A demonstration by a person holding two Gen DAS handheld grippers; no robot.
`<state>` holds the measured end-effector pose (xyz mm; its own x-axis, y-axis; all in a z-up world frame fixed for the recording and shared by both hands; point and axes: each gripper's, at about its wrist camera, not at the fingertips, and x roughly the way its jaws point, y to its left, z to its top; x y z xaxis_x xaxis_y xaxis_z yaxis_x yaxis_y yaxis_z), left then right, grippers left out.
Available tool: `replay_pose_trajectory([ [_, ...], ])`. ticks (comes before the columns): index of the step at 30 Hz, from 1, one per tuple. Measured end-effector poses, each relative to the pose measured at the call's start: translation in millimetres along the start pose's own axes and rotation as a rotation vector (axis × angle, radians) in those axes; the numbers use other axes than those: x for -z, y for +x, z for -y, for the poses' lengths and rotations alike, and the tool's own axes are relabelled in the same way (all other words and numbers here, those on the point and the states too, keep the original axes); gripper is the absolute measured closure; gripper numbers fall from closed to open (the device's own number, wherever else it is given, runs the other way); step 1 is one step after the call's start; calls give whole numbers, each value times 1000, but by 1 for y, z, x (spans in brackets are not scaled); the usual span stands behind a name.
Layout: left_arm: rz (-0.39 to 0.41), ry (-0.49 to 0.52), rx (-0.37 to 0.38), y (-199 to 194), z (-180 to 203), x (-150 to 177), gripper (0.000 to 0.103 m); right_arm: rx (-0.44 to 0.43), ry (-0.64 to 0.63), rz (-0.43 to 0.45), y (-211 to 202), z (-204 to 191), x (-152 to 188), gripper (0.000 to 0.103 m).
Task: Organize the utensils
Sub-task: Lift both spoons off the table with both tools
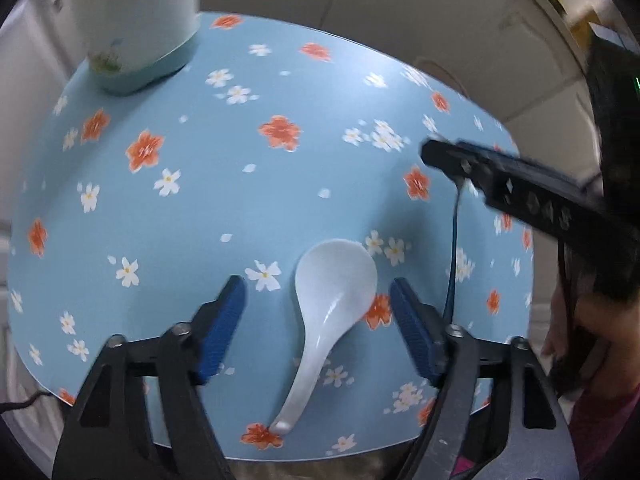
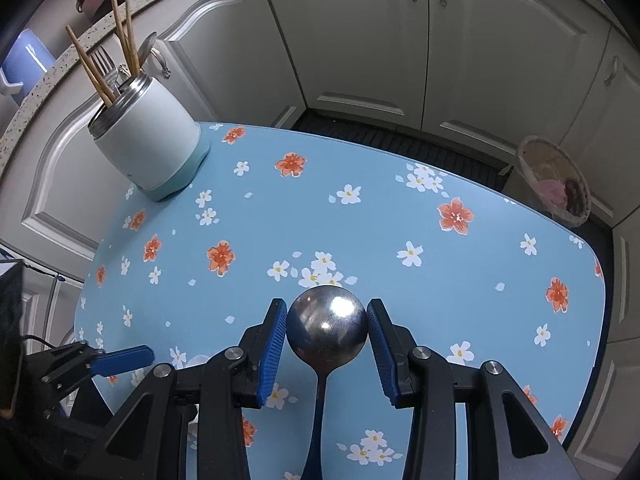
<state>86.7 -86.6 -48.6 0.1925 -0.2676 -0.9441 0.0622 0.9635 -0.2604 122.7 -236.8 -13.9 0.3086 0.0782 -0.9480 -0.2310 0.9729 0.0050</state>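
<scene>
White spoon (image 1: 334,280): glossy ceramic-looking. Metal spoon (image 2: 327,326): shiny steel bowl, dark handle. Table (image 2: 380,232): smooth printed floral top. Chopsticks (image 2: 90,66): wood. Pads (image 2: 272,344): ribbed blue.

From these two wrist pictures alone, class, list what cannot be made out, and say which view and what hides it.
- Utensil holder, left wrist view: top cut off by the frame edge and blurred, contents unseen.
- Metal spoon, right wrist view: handle end runs off the bottom edge.
- Whether the right gripper pads press the bowl: too close to tell.
- Basket, right wrist view: contents too small.
</scene>
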Motion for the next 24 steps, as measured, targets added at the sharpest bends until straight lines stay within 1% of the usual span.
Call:
replay_pose_trajectory([
  [2,-15,50,-36,6,11,1,23,-1,7,1,0,3,0,63],
  [5,-41,110,-59,17,24,2,23,-3,13,4,-2,6,1,63],
  [8,-38,154,-101,24,33,5,23,-4,16,3,-4,8,2,63],
  [11,-44,169,-129,32,38,5,23,-8,21,7,-4,8,2,63],
  [15,-19,180,-144,34,38,3,23,-9,24,8,-4,8,3,63],
  [16,-6,194,-150,33,38,4,31,-10,25,9,-4,8,3,63],
  [17,8,209,-159,31,38,5,49,-10,26,10,-4,8,3,63],
  [18,13,228,-167,31,40,4,48,-10,26,12,-5,9,3,63],
  [20,13,217,-139,33,42,-2,49,-4,22,23,-7,7,4,63],
  [22,16,198,-109,30,34,-2,49,0,16,38,-11,5,4,63],
  [24,35,185,-86,22,29,-4,49,2,8,51,-16,4,5,63],
])
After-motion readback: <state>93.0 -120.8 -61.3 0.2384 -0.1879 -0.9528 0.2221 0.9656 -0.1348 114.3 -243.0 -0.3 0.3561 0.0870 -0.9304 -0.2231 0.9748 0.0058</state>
